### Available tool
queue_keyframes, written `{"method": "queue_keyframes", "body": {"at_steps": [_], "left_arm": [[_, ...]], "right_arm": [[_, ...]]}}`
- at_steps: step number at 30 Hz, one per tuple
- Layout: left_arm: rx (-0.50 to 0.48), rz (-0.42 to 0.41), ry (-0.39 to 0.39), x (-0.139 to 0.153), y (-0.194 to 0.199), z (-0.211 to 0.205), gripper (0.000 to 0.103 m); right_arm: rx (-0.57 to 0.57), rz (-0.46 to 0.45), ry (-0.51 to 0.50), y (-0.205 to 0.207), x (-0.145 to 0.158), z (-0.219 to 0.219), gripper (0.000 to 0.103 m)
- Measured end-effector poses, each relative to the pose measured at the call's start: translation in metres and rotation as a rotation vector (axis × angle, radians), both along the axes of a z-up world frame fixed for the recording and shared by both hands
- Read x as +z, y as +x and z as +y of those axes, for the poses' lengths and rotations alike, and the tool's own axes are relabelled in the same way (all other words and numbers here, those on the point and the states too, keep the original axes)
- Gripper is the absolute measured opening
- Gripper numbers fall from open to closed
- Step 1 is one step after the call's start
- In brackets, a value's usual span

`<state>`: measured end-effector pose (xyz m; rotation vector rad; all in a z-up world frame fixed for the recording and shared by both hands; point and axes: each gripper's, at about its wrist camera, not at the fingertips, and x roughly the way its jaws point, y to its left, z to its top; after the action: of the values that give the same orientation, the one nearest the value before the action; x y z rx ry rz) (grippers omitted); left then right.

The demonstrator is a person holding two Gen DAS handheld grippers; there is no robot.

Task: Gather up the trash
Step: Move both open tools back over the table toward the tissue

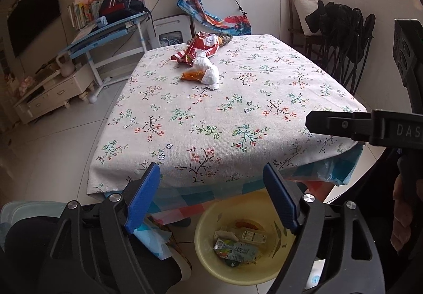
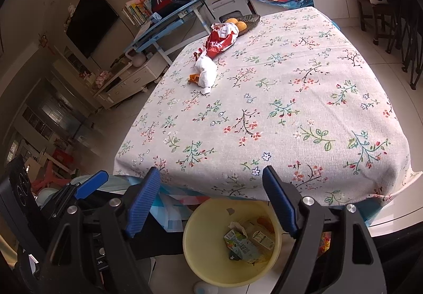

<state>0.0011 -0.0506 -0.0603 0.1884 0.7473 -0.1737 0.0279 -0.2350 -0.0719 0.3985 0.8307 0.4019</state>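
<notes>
Left wrist view: my left gripper (image 1: 211, 198) hangs with jaws apart and empty above the yellow bin (image 1: 208, 267) at 6 o'clock. The bin already holds cartons (image 1: 235, 247). On the desk (image 1: 238, 109), at 12 o'clock, a white bag (image 1: 208, 70), orange scrap (image 1: 191, 75) and red wrapper (image 1: 199, 49) remain.

Right wrist view: my right gripper (image 2: 211, 198) also stands with jaws apart and empty over the bin (image 2: 193, 267). A basket (image 2: 248, 20) sits behind the wrapper (image 2: 220, 41); whether its fruit is trash, I cannot tell.

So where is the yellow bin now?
The yellow bin stands on the floor below the table's near edge, low in both wrist views.
</notes>
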Motion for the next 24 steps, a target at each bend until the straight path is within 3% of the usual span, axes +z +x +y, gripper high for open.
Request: {"method": "queue_keyframes", "body": {"at_steps": [20, 24], "left_arm": [[0.031, -0.026, 0.022, 0.001, 0.001, 0.002, 0.085], [0.052, -0.018, -0.019, 0.006, 0.012, 0.011, 0.086]], "right_arm": [[0.007, 0.002, -0.019, 0.002, 0.000, 0.002, 0.077], [0.012, -0.006, -0.029, 0.004, 0.002, 0.004, 0.077]]}}
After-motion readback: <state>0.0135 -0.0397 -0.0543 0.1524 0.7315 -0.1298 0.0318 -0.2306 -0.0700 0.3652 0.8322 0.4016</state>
